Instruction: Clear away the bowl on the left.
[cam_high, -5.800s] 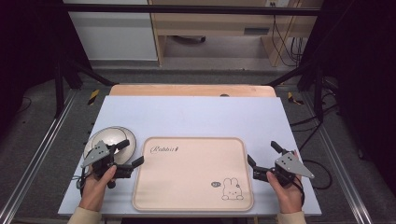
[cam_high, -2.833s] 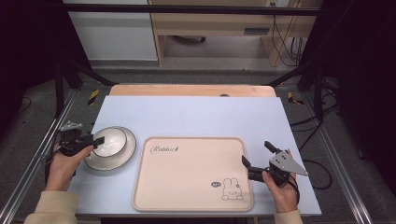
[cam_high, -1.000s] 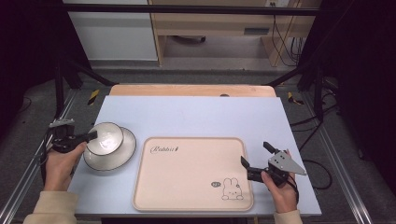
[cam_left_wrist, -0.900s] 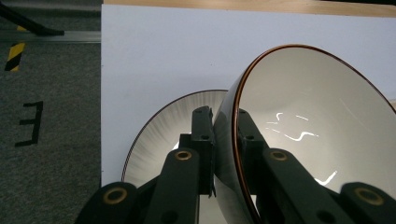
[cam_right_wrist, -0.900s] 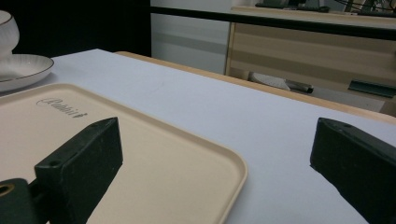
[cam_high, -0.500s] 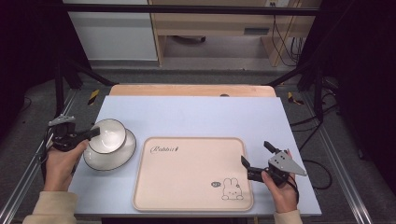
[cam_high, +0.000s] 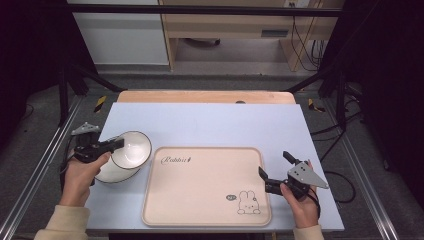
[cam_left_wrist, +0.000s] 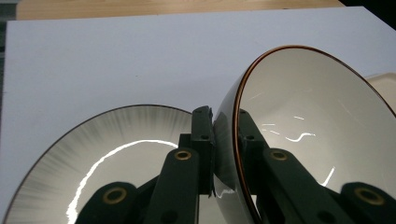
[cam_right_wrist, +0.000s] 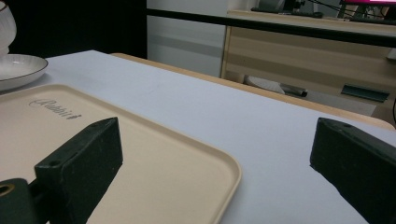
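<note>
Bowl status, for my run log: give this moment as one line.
left hand-held gripper: shut on bowl rim, tilted over plate | right hand-held gripper: open by tray

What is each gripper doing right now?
Left gripper: shut on the bowl rim, above the plate.
Right gripper: open, holding nothing.
</note>
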